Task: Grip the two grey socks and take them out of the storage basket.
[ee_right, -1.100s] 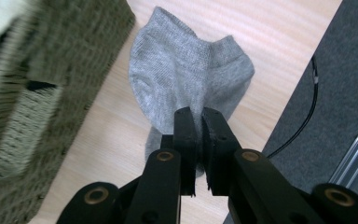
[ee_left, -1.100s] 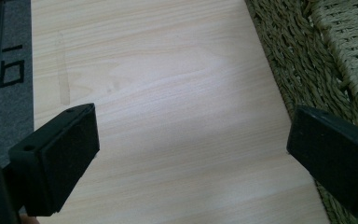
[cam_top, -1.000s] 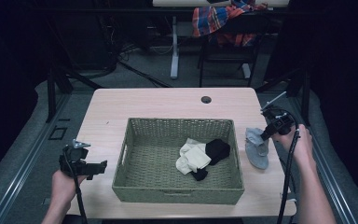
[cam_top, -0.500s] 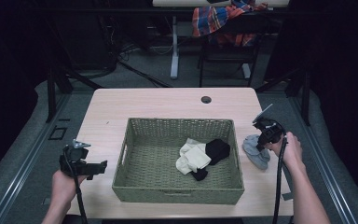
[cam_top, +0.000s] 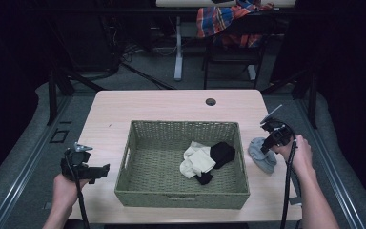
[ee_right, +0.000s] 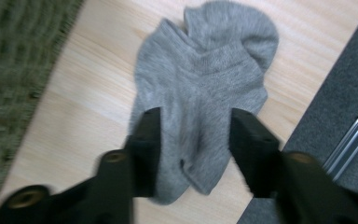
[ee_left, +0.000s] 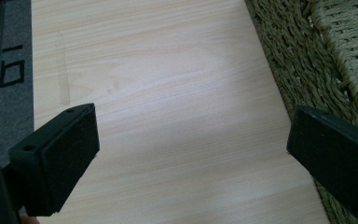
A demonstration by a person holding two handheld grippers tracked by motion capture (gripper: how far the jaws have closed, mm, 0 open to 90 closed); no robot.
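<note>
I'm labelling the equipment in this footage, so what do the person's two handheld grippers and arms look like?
Both grippers are black. The left gripper has two broad, blocky jaws faced with flat black pads, each jaw with a small round hole. The right gripper has the same dark jaws. Each carries a grey three-cornered plate on top and trails a black cable. The forearms are bare, with no sleeves in sight.

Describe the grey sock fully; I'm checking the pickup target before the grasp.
The grey sock is a short ankle sock of soft knit, lying flat and slightly rumpled on the pale wooden table, right of the woven basket near the table's right edge. The right gripper straddles its lower part; its jaws have just been opening and are not yet pinching it.
</note>
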